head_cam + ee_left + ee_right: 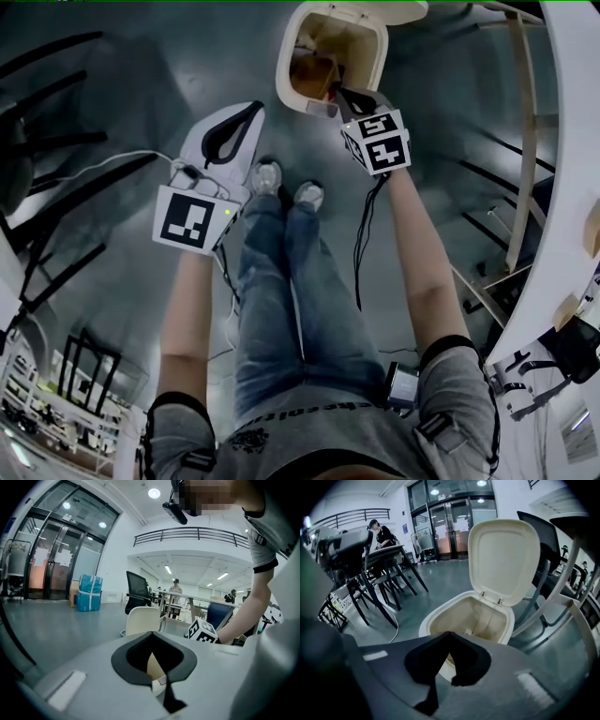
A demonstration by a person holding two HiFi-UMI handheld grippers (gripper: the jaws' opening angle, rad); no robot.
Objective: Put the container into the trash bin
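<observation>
The left tongs [151, 633] and right tongs [449, 633] are shut and empty. The open trash bin [487, 618] sits just ahead of the right tongs.

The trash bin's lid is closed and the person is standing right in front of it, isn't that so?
Not quite. The lid of the trash bin is open, tipped up behind it, as the right gripper view shows. The person does stand right in front of it.

This looks like a big open office, with tall glass doors [56, 559], a black desk chair [137, 590], round ceiling lights [154, 493], a smooth grey floor [56, 625] and an upstairs railing [192, 534]
</observation>
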